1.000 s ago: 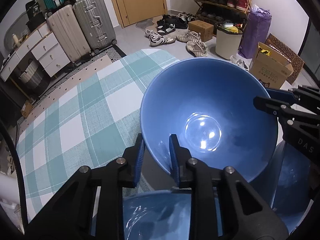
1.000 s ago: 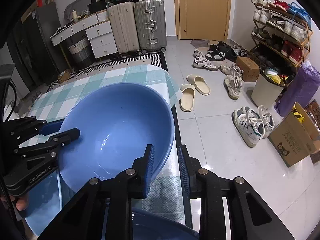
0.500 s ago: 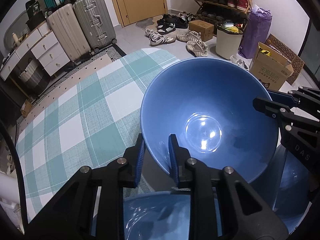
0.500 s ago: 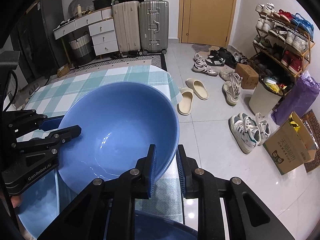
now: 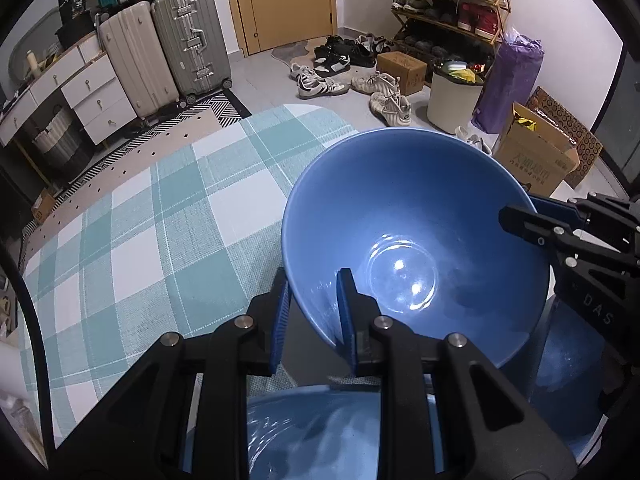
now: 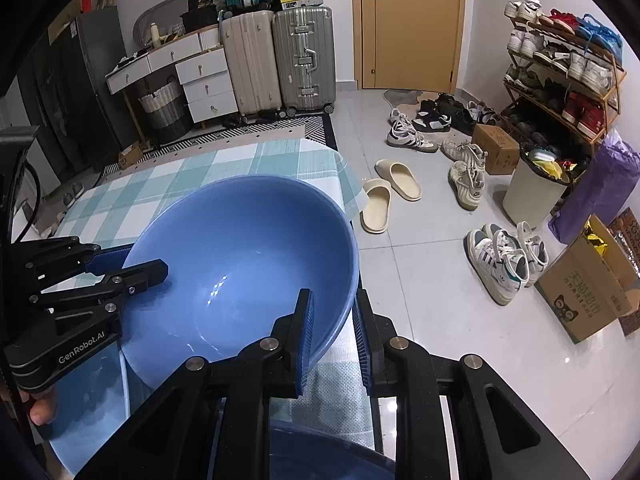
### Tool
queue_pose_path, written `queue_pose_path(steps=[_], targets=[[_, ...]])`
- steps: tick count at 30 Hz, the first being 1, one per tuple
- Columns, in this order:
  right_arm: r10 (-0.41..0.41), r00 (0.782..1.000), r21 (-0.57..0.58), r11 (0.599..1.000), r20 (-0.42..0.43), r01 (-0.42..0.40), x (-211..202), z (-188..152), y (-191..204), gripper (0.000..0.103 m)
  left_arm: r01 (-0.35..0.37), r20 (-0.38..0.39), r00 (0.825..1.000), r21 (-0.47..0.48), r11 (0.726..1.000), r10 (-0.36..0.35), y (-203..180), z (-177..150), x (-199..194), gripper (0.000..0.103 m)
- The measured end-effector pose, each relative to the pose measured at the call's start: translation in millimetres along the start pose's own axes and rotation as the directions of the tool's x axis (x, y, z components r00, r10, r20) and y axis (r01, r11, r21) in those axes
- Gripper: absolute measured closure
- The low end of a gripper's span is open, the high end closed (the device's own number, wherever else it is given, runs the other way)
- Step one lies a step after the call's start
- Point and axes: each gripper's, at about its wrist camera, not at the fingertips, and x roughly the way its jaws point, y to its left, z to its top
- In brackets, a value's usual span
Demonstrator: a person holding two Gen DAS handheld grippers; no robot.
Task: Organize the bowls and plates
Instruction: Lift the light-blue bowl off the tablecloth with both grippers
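Note:
A large blue bowl (image 5: 400,208) is held between both grippers over the checked table. My left gripper (image 5: 313,284) is shut on the bowl's near rim, one pad inside and one outside. On the opposite rim my right gripper (image 6: 333,300) is shut the same way on that bowl (image 6: 240,240). Each gripper shows in the other's view: the right gripper (image 5: 532,224) at the right edge, the left gripper (image 6: 132,270) at the left. Under the left gripper lies a second blue bowl (image 5: 304,420), and a blue plate (image 5: 560,380) sits below the held bowl at the right.
The table carries a teal and white checked cloth (image 5: 160,240); its right edge (image 6: 352,200) drops to a tiled floor with shoes and slippers (image 6: 384,196). Suitcases (image 5: 176,48), drawers, a shoe rack (image 6: 560,72), a bin and a cardboard box (image 6: 588,292) stand around the room.
The right gripper's fingers have drawn closer together on the bowl's rim. The left gripper and the bowl have stayed nearly where they were.

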Motion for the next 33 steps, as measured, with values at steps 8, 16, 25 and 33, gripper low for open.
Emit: queue_pose_path(steps=[8,16,25,33], targets=[[0.001,1.000,-0.004,1.000,0.029,-0.001,-8.6,1.7,1.4,0.083,0.007,0.041,0.999,-0.017,1.000,-0.006,2.4,3.2,-19.1,0.083],[-0.004,0.997,-0.007,1.000,0.072,0.004,-26.8,4.2,6.1,0.083,0.010,0.085,0.996,-0.027,1.000,-0.008,1.4,5.3,-46.3,0.083],[-0.011,0.993,-0.014,1.000,0.119,0.013,-52.3,7.9,12.7,0.083,0.010,0.133,0.991,-0.032,0.999,-0.006,-2.0,4.6,-83.5,0.083],[-0.010,0.988,-0.026,1.000,0.157,0.015,-79.5,7.0,25.0,0.083,0.003,0.174,0.985,-0.041,0.999,0.004,-3.4,-2.3,-121.5,0.083]])
